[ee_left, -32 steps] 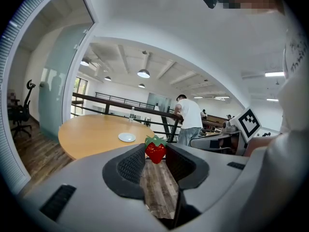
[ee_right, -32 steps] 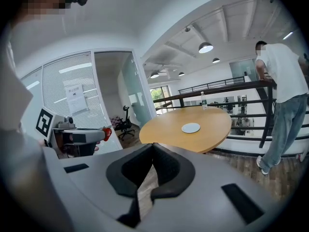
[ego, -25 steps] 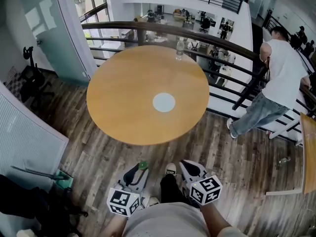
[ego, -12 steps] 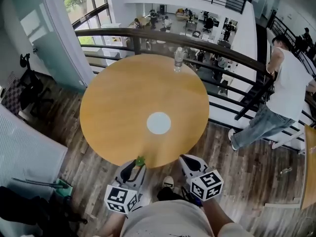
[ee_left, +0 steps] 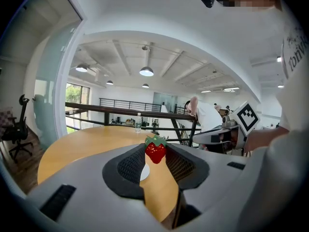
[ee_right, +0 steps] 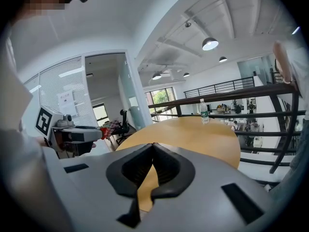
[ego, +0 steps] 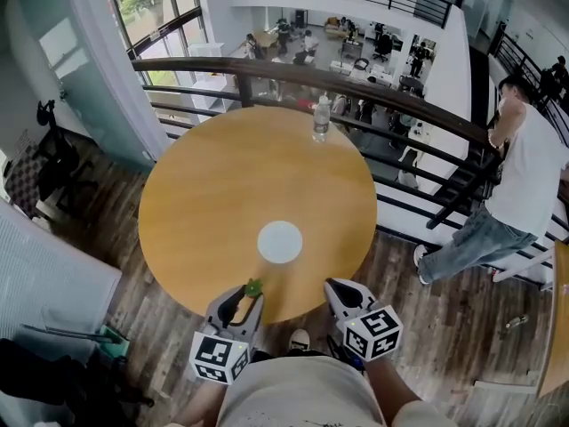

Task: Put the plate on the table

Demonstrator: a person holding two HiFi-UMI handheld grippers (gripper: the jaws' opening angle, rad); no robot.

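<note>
A small white plate (ego: pixel 280 241) lies flat near the middle of the round wooden table (ego: pixel 204 203). My left gripper (ego: pixel 252 290) hangs over the table's near edge, shut on a red toy strawberry (ego: pixel 253 286) with a green top. In the left gripper view the strawberry (ee_left: pixel 155 150) sits pinched at the jaw tips, and a sliver of the plate (ee_left: pixel 144 172) shows behind it. My right gripper (ego: pixel 331 285) is beside it at the near edge, shut with nothing in it; its jaws meet at the tips (ee_right: pixel 153 145).
A clear water bottle (ego: pixel 321 118) stands at the table's far edge by a dark railing (ego: pixel 356 74). A person in a white shirt (ego: pixel 524 167) leans on the railing at the right. An office chair (ego: pixel 49 149) and a glass wall are at the left.
The view has closed in on the table: both grippers went from over the floor to over the table's near edge. The strawberry stays in the left gripper.
</note>
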